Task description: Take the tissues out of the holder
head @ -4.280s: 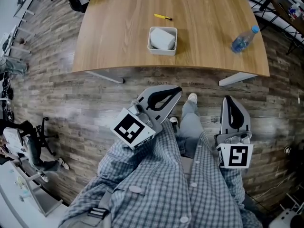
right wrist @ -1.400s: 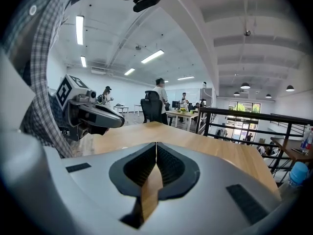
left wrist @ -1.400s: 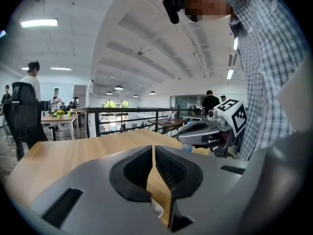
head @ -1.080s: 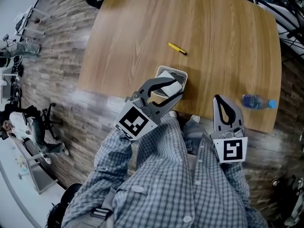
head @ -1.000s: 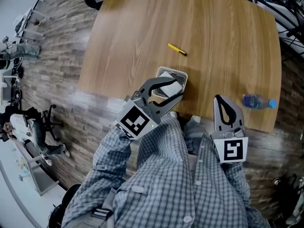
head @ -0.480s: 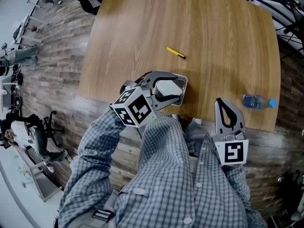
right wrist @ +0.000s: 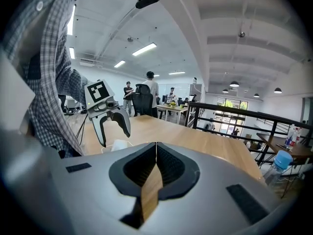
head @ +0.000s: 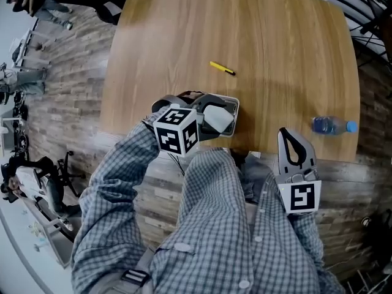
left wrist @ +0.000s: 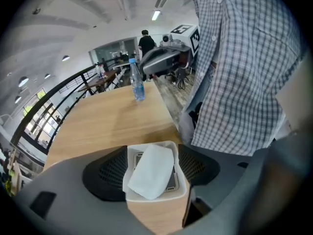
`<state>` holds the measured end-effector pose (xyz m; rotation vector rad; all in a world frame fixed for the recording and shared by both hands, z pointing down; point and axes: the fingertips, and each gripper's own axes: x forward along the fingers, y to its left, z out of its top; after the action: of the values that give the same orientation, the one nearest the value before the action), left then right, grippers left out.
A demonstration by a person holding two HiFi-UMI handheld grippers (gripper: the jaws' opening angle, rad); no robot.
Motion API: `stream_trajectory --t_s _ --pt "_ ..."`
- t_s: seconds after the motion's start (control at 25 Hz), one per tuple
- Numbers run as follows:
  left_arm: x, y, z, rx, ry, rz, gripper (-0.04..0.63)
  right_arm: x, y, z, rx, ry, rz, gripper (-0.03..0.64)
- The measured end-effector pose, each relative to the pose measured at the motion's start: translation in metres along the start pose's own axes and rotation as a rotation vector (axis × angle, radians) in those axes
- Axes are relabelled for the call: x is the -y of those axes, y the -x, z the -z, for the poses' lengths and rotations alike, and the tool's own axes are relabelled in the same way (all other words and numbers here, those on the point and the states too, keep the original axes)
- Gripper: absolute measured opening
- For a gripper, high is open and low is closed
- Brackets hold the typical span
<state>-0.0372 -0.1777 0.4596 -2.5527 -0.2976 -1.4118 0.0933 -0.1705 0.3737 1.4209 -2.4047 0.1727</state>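
Head view: one holder (head: 235,105), perhaps one tissue (head: 218,119), one bottle (head: 332,125)

We see white tissues (head: 215,119) in a white holder (head: 231,101); yellow pen (head: 221,68) farther off; wood-grain tan table (head: 282,41); blue-checked sleeves (head: 116,182).

Holder (head: 231,101) at the table (head: 288,54) edge, pen (head: 222,68) beyond it, bottle (head: 331,125) well right, bare wood between.
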Motion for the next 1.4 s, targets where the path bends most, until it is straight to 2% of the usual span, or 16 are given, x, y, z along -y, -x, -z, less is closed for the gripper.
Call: stream_trajectory --t_s 0.16,0.32,0.44,0.64,0.8,1.08,1.24,1.4 --pt "0.001 -0.009 0.011 -0.057 -0.055 0.054 0.333 -0.002 0.001 0.002 -0.003 -0.006 0.014 0.014" --pt "0.002 -0.020 0.013 -0.067 -0.069 0.084 0.367 -0.003 0.007 0.005 -0.021 -0.017 0.031 0.012" --pt "0.004 -0.027 0.020 -0.099 -0.085 0.120 0.367 -0.002 0.010 0.008 -0.027 -0.026 0.049 0.014" --pt "0.008 -0.039 0.042 -0.202 -0.157 0.179 0.367 -0.002 0.015 0.012 -0.038 -0.033 0.072 0.014" --pt "0.009 -0.048 0.050 -0.240 -0.180 0.210 0.367 -0.001 0.018 0.013 -0.042 -0.040 0.089 0.014" --pt "0.006 -0.059 0.059 -0.268 -0.208 0.219 0.367 0.003 0.023 0.016 -0.051 -0.041 0.109 0.012" --pt "0.003 -0.064 0.068 -0.326 -0.271 0.194 0.365 0.003 0.023 0.015 -0.057 -0.047 0.112 0.012" --pt "0.000 -0.067 0.068 -0.331 -0.279 0.173 0.333 0.003 0.022 0.015 -0.049 -0.043 0.107 0.012"
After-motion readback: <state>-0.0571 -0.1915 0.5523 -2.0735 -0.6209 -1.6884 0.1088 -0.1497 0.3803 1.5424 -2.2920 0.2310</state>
